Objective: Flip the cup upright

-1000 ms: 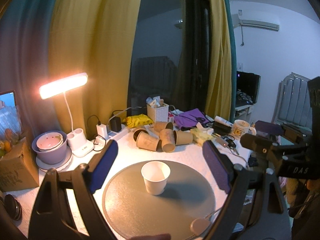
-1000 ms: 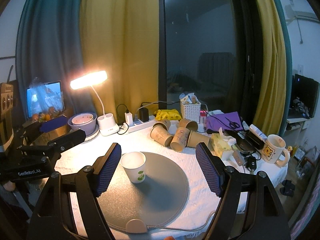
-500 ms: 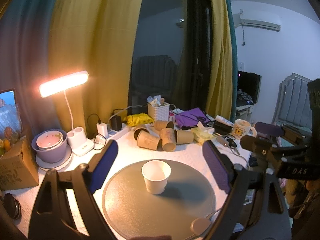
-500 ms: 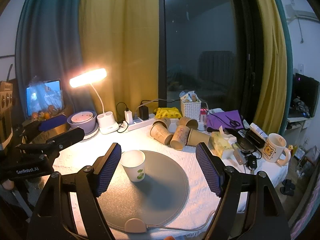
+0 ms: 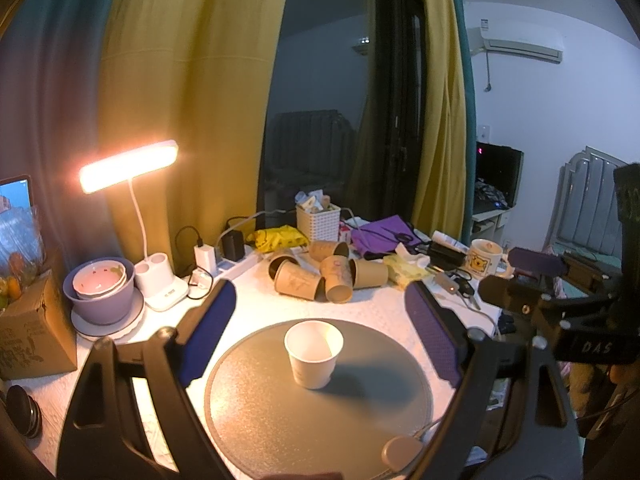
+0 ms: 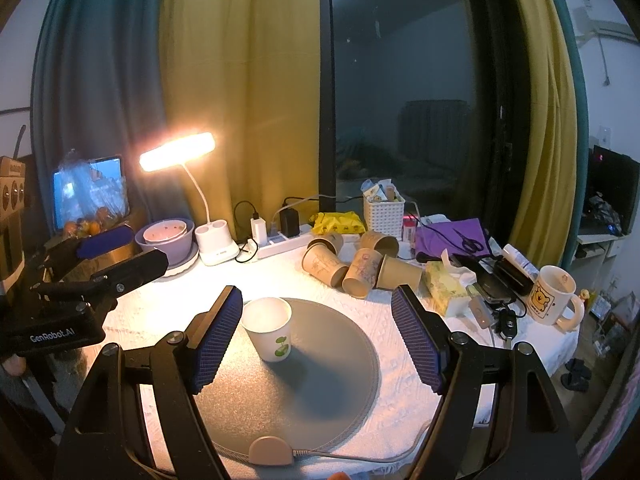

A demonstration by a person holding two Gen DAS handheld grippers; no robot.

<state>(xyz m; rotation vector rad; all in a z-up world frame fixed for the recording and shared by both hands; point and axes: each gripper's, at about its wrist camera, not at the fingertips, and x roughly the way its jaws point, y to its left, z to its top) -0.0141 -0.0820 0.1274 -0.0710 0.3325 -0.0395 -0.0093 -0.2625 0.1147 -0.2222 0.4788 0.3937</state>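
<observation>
A white paper cup (image 5: 314,354) stands upright, mouth up, on a round grey mat (image 5: 280,420). It also shows in the right wrist view (image 6: 269,334), with a green sprout print, on the mat (image 6: 320,392). My left gripper (image 5: 320,338) is open and empty, its blue pads wide apart, held back from the cup. My right gripper (image 6: 316,338) is open and empty too, with the cup near its left pad (image 6: 216,336). Each gripper shows in the other's view, the right one (image 5: 532,280) and the left one (image 6: 100,268).
Several brown paper cups (image 5: 320,274) lie on their sides behind the mat. A lit desk lamp (image 5: 128,166), purple bowls (image 5: 100,288), a power strip (image 6: 280,240), a white basket (image 6: 384,212), a bear mug (image 6: 552,296) and a cardboard box (image 5: 32,332) crowd the white-clothed table.
Both grippers have drifted back slightly from the cup. The cup stands unmoved on the mat.
</observation>
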